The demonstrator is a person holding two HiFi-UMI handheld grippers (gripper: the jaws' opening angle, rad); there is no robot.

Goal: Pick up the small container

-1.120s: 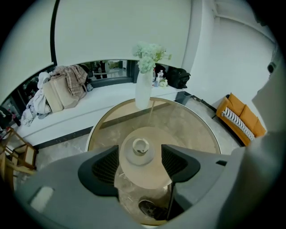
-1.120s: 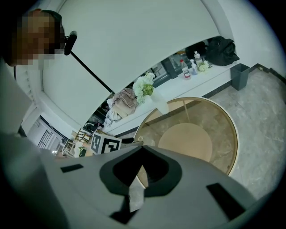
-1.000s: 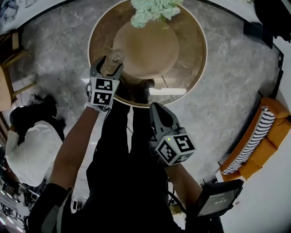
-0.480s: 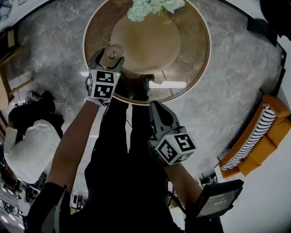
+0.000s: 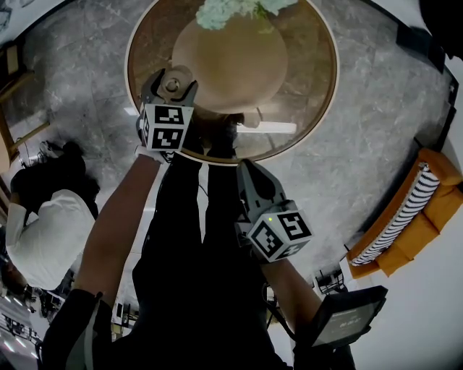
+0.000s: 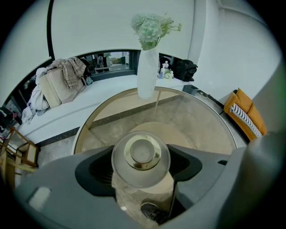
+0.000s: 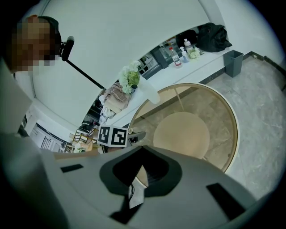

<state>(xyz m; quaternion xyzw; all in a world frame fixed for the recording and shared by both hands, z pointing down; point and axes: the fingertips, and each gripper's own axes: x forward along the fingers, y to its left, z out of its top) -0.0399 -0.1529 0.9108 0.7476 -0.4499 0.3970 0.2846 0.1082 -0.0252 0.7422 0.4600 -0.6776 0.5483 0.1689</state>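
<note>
The small container (image 6: 141, 154) is a clear glass jar with a gold lid. It stands near the near-left edge of the round glass table (image 5: 318, 108). My left gripper (image 5: 173, 81) reaches over that edge and is open. Its jaws stand wide, close on either side of the small container (image 5: 172, 86). In the left gripper view the dark pads (image 6: 96, 167) flank the jar, and I see no squeeze on it. My right gripper (image 5: 246, 168) hangs lower, off the table in front of the person's dark clothes. It is shut with nothing in it, as the right gripper (image 7: 142, 150) view also shows.
A tall white vase (image 6: 147, 74) of pale green flowers (image 5: 231, 11) stands at the table's far side. Under the glass sits a beige round base (image 5: 231, 61). An orange sofa (image 5: 412, 217) is at the right. At the left are a person in white (image 5: 43, 238) and a wooden chair (image 6: 18, 152).
The left gripper has crept a little farther over the table edge, with the container still between its jaws. The right gripper has stayed where it was.
</note>
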